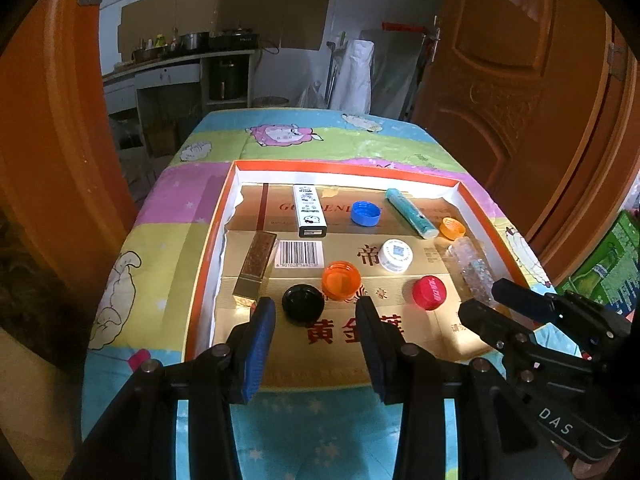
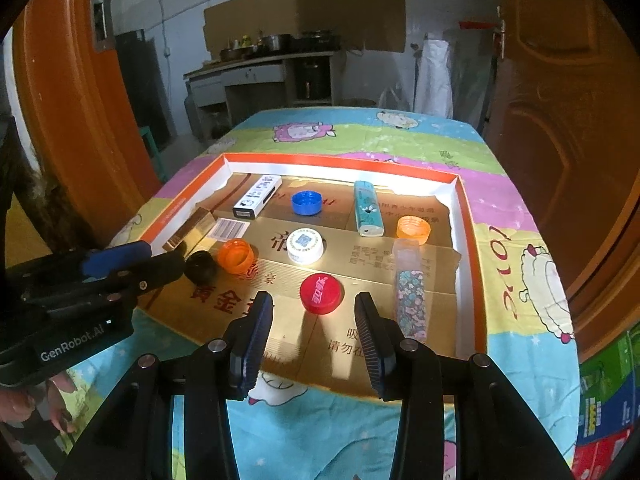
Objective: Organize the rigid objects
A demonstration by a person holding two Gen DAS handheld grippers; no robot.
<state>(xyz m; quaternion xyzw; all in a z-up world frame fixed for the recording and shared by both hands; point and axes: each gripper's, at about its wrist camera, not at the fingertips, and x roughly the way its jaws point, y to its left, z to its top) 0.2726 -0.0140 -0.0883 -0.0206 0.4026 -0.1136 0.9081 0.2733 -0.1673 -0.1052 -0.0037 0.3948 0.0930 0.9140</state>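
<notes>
An orange-rimmed tray point(image 1: 208, 256) point(image 2: 466, 216) lined with gold cardboard holds several caps and boxes. My left gripper point(image 1: 316, 308) is open and empty at the tray's near edge, just behind the black cap point(image 1: 303, 304) and orange cap point(image 1: 341, 281). My right gripper point(image 2: 314, 304) is open and empty, with the red cap point(image 2: 321, 293) just beyond its fingertips. The red cap also shows in the left wrist view point(image 1: 430, 293). A floral tube point(image 2: 410, 300) lies right of the right gripper.
In the tray also lie a white cap point(image 2: 305, 245), blue cap point(image 2: 306, 203), small orange cap point(image 2: 413, 232), white box point(image 2: 258, 196), teal box point(image 2: 368, 208) and gold box point(image 1: 256, 268). The table point(image 2: 520, 240) carries a cartoon cloth. Wooden doors stand on both sides.
</notes>
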